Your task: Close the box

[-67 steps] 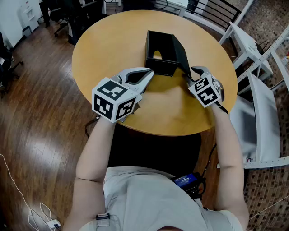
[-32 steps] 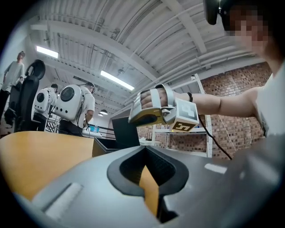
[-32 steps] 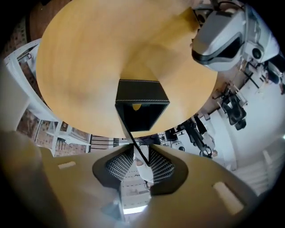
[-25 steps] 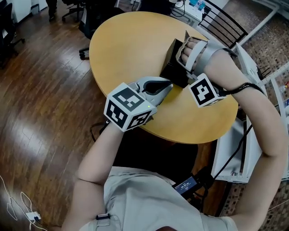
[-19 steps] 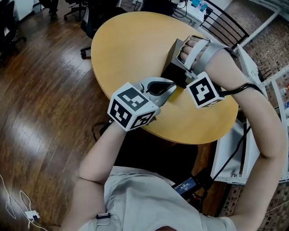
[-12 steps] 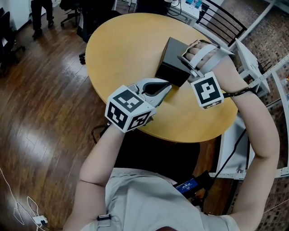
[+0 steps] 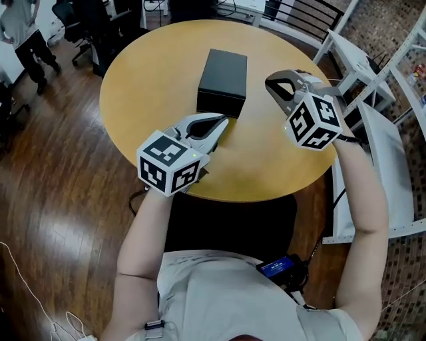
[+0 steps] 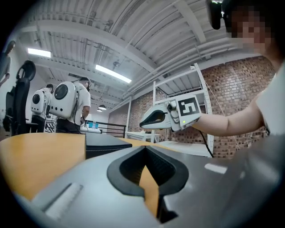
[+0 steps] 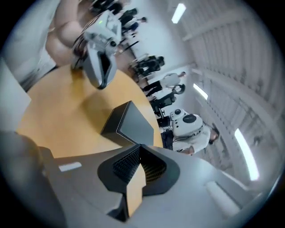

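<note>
The black box [image 7: 223, 80] stands on the round yellow table [image 7: 153, 73] with its lid down flat. It also shows as a dark block in the right gripper view [image 9: 129, 124] and as a low slab in the left gripper view [image 8: 107, 142]. My left gripper [image 7: 223, 122] rests on the table just in front of the box, jaws shut and empty [image 8: 144, 149]. Off to the right of the box my right gripper [image 7: 271, 84] is held above the table, apart from it. Its jaws are shut with nothing between them [image 9: 140, 147].
A white metal rack [image 7: 373, 126] stands close to the table's right side. Dark chairs [image 7: 299, 16] are at the far edge. Wooden floor [image 7: 46, 173] lies to the left. People with white packs [image 9: 189, 129] stand further back in the room.
The lid, open earlier, went down under my right gripper and the box is now closed. My right gripper has come off the box to the right, and its jaws have shut.
</note>
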A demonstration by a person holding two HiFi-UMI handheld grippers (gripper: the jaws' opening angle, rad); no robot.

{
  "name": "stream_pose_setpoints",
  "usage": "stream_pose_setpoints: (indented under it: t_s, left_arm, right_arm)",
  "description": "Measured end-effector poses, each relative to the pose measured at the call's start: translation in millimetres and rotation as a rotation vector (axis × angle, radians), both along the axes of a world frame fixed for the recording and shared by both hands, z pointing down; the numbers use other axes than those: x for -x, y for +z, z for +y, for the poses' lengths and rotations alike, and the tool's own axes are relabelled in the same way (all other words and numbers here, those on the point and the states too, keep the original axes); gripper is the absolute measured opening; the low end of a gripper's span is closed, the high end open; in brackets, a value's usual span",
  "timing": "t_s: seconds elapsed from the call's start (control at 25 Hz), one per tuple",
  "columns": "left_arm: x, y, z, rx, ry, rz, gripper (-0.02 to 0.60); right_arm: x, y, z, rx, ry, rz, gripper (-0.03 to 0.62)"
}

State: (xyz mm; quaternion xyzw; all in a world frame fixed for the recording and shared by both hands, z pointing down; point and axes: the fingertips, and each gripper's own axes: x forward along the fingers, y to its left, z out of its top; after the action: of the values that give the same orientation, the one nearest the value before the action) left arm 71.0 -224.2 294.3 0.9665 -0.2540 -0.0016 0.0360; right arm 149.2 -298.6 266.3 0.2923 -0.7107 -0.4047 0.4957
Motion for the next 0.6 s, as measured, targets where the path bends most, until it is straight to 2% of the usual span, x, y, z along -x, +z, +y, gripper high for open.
stream_pose_setpoints:
  t_s: [0.16,0.24,0.48,0.6]
  left_arm:
    - [-17,5,-1,0.0,0.005,-0.021,0.0]
    - [-23,9,-3,0.005,0.005,-0.031,0.0]
    - [-31,12,-10,0.007,-0.027,-0.029,0.0]
    - [-30,15,-13,0.013,-0.048,-0.026,0.0]
  right_arm:
    - [-17,5,18,0.234,0.048,-0.569,0.0]
    - [-24,12,24,0.327,0.051,-0.781,0.0]
    - [-26,30,41,0.474,0.029,-1.137,0.0]
    - [-24,36,46,0.511,0.02,-1.247,0.0]
